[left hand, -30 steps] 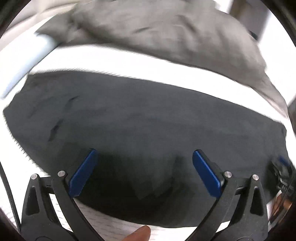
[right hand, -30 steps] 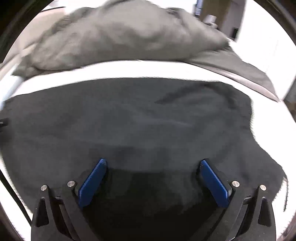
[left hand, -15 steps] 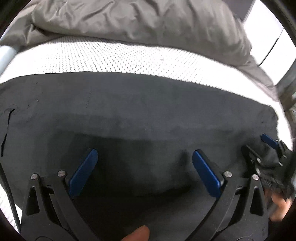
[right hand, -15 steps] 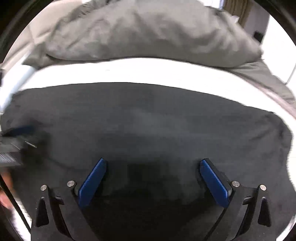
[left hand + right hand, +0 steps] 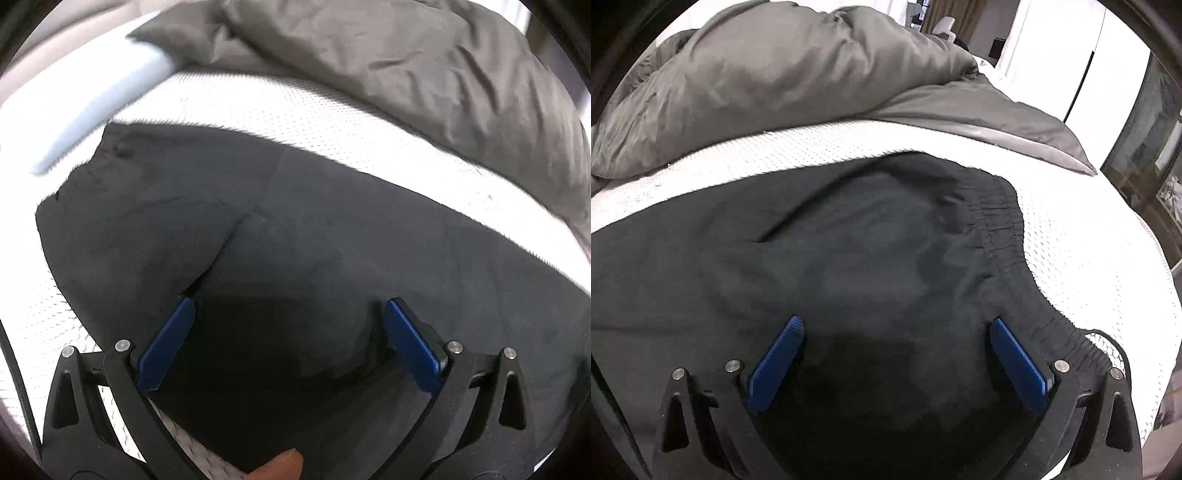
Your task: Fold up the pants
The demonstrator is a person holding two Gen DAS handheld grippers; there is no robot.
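a: how were the claws?
b: the left gripper (image 5: pixel 286 325) and right gripper (image 5: pixel 895 345) were both spread, tilted down over the black pants (image 5: pixel 849 258), pinching nothing.
a: and the pants?
b: flat on the white mattress (image 5: pixel 1071 236), nearer than the grey duvet (image 5: pixel 783 85).

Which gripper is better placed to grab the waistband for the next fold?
Right. The right gripper hangs open beside the pants' elastic waistband; the left gripper faces the leg end.
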